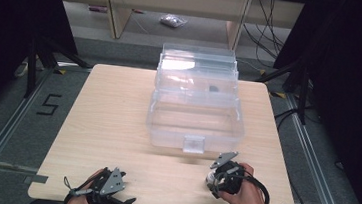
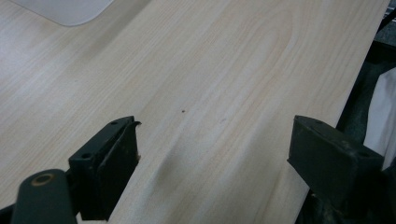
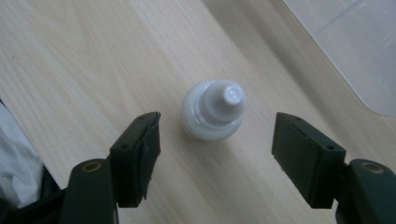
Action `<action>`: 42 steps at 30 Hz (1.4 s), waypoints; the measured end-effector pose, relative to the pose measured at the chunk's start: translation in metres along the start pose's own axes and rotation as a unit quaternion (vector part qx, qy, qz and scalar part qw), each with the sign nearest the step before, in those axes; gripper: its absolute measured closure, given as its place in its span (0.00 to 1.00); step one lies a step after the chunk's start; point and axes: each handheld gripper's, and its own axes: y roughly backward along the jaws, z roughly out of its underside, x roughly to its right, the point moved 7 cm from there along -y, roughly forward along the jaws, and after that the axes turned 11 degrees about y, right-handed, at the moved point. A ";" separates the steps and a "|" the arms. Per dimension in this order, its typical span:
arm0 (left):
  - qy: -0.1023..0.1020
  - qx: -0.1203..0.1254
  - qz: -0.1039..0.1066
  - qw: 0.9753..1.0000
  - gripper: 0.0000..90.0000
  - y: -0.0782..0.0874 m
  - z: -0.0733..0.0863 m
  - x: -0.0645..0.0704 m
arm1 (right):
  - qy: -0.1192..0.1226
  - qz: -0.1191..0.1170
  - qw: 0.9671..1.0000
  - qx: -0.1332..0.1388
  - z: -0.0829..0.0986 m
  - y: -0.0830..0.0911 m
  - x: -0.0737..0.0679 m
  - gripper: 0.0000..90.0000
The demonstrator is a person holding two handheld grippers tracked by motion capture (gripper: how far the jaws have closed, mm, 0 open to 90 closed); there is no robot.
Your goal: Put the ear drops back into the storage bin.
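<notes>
The small white dropper bottle [image 3: 214, 110] stands upright on the wooden table [image 1: 111, 125], near its front edge and just in front of the clear plastic storage box [image 1: 196, 101], its long axis pointing up at us between the wide-apart jaws of our right gripper [image 3: 215, 154], so the bottle lies straight ahead of that gripper. Our left gripper [image 2: 212, 154], jaws also apart and holding nothing, rests well away at the front left corner, so the right is the nearer. There is bare tabletop to either side of the bottle, with only the box's front wall close behind it.
</notes>
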 end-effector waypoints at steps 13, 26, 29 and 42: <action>-0.007 0.005 0.001 1.000 0.17 0.001 -0.001 0.000 | 0.026 -0.016 0.999 -0.032 -0.013 -0.013 -0.001 0.50; -0.003 0.004 0.004 1.000 0.17 0.001 -0.001 0.001 | 0.032 -0.030 0.998 -0.044 -0.011 -0.024 0.001 0.59; -0.006 0.006 0.003 1.000 0.17 0.001 -0.002 0.000 | 0.035 -0.030 0.998 -0.044 -0.012 -0.027 0.001 0.64; -0.004 0.008 0.001 1.000 0.17 0.001 -0.001 0.000 | 0.036 -0.031 0.999 -0.024 -0.019 -0.007 0.003 0.67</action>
